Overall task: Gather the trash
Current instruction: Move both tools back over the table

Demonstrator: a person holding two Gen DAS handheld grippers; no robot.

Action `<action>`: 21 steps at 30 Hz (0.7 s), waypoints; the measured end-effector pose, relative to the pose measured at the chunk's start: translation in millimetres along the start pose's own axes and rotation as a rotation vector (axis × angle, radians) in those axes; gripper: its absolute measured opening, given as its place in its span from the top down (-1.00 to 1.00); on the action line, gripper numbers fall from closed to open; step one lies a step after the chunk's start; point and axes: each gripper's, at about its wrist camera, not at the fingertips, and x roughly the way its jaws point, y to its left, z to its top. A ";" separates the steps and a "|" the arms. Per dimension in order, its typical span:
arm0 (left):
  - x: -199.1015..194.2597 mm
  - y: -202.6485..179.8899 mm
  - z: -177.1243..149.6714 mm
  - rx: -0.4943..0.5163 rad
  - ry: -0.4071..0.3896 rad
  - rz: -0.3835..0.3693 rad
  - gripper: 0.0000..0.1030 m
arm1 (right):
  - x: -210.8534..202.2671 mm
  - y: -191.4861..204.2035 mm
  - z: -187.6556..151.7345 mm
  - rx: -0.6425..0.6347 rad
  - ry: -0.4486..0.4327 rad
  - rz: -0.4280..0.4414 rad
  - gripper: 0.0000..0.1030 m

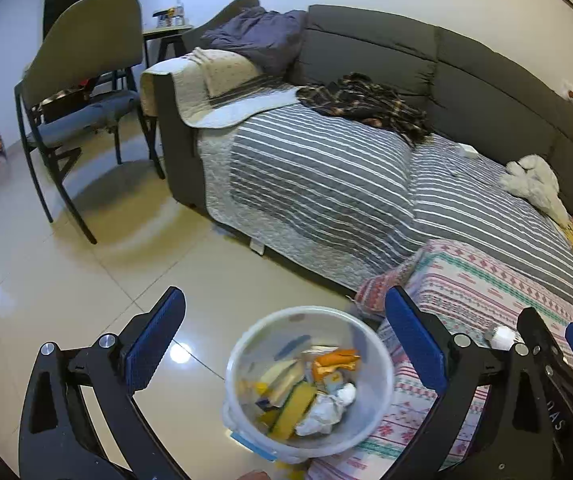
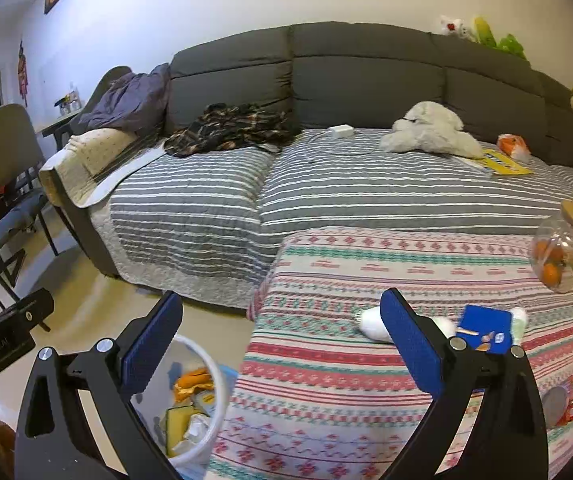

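**Trash bin beside patterned cover, both claws spread and empty**

- Left gripper (image 1: 284,334): lower part of the left wrist view; blue-padded fingers (image 1: 154,344) set wide apart, nothing between them.
- Right gripper (image 2: 280,338): lower part of the right wrist view; fingers likewise spread wide, holding nothing.
- Trash bin (image 1: 246,344): translucent white pail, lower centre of the left wrist view, standing on the glossy tiled floor (image 1: 66,280) just beside the patterned cover (image 2: 366,380). Contents: yellow sponge (image 1: 296,408), crumpled white paper (image 1: 326,406), orange wrapper (image 1: 334,360).
- On the patterned cover, lower right of the right wrist view: white bottle (image 2: 372,326) lying on its side, partly behind the right finger; blue packet (image 2: 486,326) just beside it; red-and-silver foil wrapper (image 2: 570,398) near the frame edge; clear plastic jar (image 2: 562,252) with orange items inside.
- On the striped sofa (image 2: 366,196), centre of frame: white plush toy (image 2: 430,126), yellow paper (image 2: 504,164), orange bag (image 2: 512,144), white charger (image 2: 340,131), dark plaid garment (image 2: 226,128).
- Grey chair (image 1: 86,80): upper left of the left wrist view.
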 end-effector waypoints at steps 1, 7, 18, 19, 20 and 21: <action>-0.6 -5.3 -0.9 0.007 0.001 -0.004 -0.86 | -1.1 -5.5 1.4 0.004 -0.002 -0.005 -0.87; -3.0 -39.1 -5.8 0.047 0.006 -0.032 -0.86 | -6.5 -35.1 6.4 0.015 -0.007 -0.040 -0.87; -2.3 -106.8 -19.5 0.108 0.038 -0.097 -0.86 | -16.2 -104.1 6.4 0.062 0.001 -0.111 -0.87; -1.9 -114.5 -21.6 0.115 0.045 -0.106 -0.86 | -17.3 -109.4 6.0 0.066 0.002 -0.115 -0.87; -2.0 -120.7 -23.4 0.120 0.050 -0.112 -0.86 | -18.5 -117.7 5.7 0.072 0.003 -0.123 -0.87; -2.2 -126.6 -24.9 0.126 0.054 -0.118 -0.86 | -19.2 -122.8 4.9 0.074 0.005 -0.129 -0.87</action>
